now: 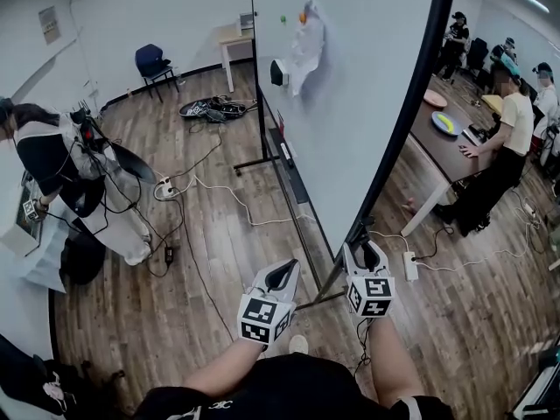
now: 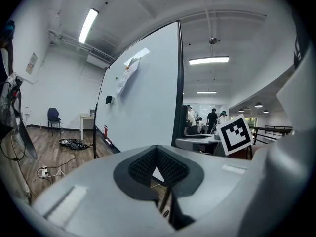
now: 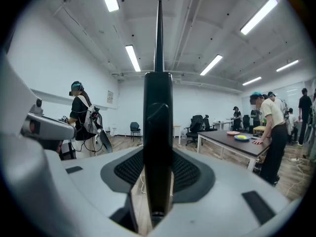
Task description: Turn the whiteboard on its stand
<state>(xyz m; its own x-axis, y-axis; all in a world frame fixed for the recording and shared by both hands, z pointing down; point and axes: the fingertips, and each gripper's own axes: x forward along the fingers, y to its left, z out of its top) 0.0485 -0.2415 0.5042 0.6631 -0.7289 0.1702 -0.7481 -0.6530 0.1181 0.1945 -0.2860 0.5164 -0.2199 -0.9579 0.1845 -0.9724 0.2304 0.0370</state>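
The whiteboard (image 1: pixel 350 77) stands on its wheeled stand (image 1: pixel 262 160), seen nearly edge-on, with a black eraser (image 1: pixel 278 73) and a white cloth (image 1: pixel 306 46) stuck to its face. My right gripper (image 1: pixel 366 250) is shut on the board's black frame edge (image 1: pixel 411 121) low down. In the right gripper view that frame edge (image 3: pixel 158 132) runs straight up between the pads of my right gripper (image 3: pixel 158 181). My left gripper (image 1: pixel 284 274) hangs just left of it, shut and holding nothing. In the left gripper view the whiteboard (image 2: pixel 148 102) shows beyond my left gripper (image 2: pixel 157 169).
A person with gear (image 1: pixel 70 173) stands at the left. Cables (image 1: pixel 219 195) and a power strip (image 1: pixel 409 265) lie on the wooden floor. Right of the board a brown table (image 1: pixel 446 143) has a person (image 1: pixel 499 156) leaning on it. A blue chair (image 1: pixel 153 64) stands at the back.
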